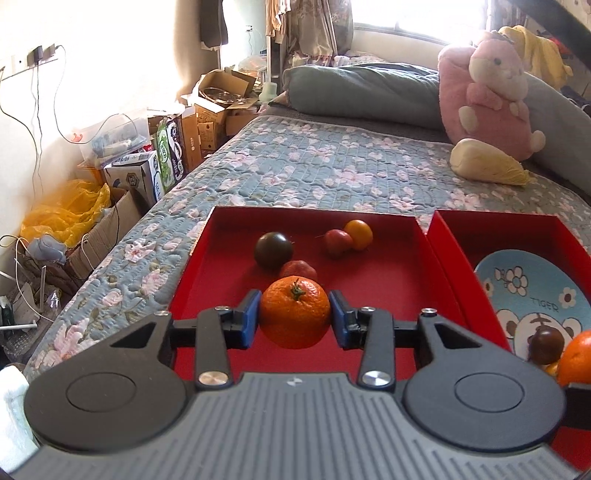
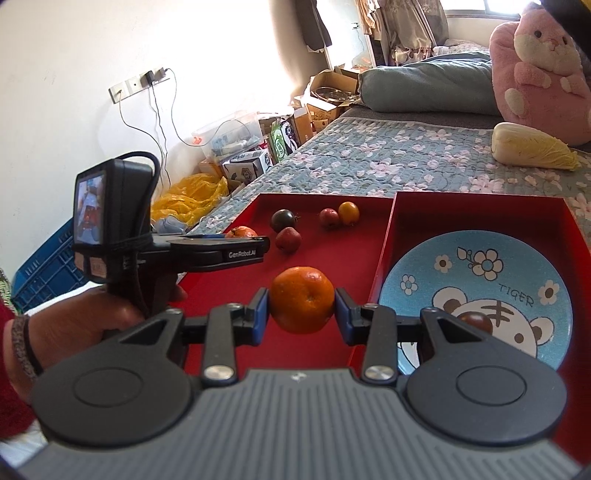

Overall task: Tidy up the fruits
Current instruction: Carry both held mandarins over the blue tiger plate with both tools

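Orange round mandarins are sitting clenched in both tongs: the left tongs (image 1: 294, 318) grasping one mandarin (image 1: 294, 312), the right tongs (image 2: 301, 309) another mandarin (image 2: 302, 299). Squeezing harder is risking bruised peel, while loosening over the red cardboard tray (image 2: 258, 206) is risking a roll short of the blue tiger-print plate (image 2: 480, 258).

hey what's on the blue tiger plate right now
On the blue tiger plate, a dark tomato shows, partly hidden by the right tool. The left wrist view adds something small and yellow-orange beside it.

Floral quilted bed (image 1: 314, 162), white wall (image 1: 110, 55), bright window (image 1: 417, 14), stacked cardboard boxes (image 1: 207, 114)
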Demonstrator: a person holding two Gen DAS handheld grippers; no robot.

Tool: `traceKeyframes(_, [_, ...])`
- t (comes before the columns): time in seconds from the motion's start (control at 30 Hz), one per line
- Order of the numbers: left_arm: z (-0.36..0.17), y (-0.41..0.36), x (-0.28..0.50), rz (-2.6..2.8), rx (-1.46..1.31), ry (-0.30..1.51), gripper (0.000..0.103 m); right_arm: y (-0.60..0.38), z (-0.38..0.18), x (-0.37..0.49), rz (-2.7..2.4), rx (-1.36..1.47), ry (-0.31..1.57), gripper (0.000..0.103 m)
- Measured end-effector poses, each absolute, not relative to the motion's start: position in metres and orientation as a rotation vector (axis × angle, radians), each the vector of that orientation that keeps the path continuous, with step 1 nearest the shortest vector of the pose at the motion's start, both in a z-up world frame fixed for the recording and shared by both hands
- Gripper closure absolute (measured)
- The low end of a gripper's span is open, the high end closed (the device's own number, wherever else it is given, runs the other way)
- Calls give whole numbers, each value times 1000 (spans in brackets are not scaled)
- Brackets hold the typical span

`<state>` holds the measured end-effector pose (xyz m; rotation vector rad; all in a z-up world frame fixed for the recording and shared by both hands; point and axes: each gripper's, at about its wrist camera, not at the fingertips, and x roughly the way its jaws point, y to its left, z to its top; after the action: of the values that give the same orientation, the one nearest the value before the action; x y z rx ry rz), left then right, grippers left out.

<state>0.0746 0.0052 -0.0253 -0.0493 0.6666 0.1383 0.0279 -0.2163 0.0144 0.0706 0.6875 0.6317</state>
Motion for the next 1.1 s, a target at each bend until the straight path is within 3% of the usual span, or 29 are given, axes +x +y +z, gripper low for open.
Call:
traceKeyframes(0.57, [6,-80,26,-69,53,546,57,-284,14,2,502,84,660,62])
traceKeyframes(1.1, [-5,-149,62,-265,82,571,57,-328,-10,23,385,123,699,62])
